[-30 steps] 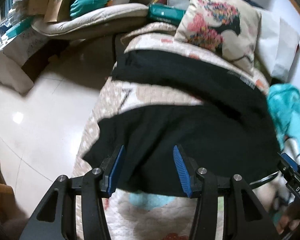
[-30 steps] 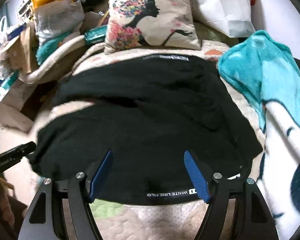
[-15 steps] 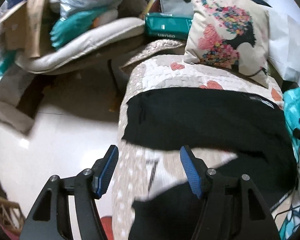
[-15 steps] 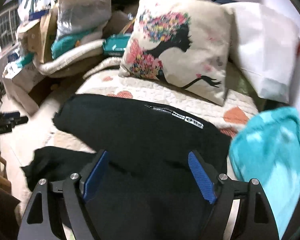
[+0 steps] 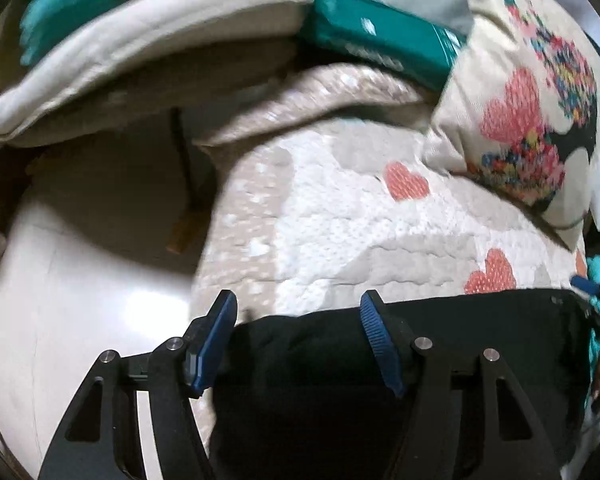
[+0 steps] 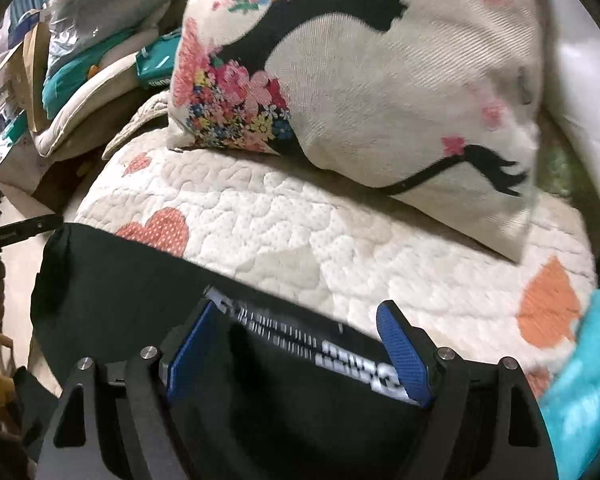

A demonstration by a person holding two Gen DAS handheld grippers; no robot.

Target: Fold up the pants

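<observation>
The black pants (image 5: 460,344) lie on a quilted cover with orange hearts (image 5: 340,220). Their far edge runs across both views. In the right wrist view the pants (image 6: 112,280) show a white-lettered waistband label (image 6: 340,354). My left gripper (image 5: 298,344) is open, its blue pads over the far left edge of the pants. My right gripper (image 6: 296,350) is open, its pads astride the label at the far edge. Neither holds cloth. The tip of the left tool shows at the left of the right wrist view (image 6: 20,230).
A floral cushion (image 6: 360,80) leans at the back of the cover. A teal blanket (image 6: 580,380) lies at the right. A beige pad (image 5: 140,52), a green pack (image 5: 380,44) and bags are piled at the far left. Pale floor (image 5: 80,300) lies left.
Both grippers have moved forward over the pants, from the near hem to the far waistband edge. Both stay open. The cushion is now much closer.
</observation>
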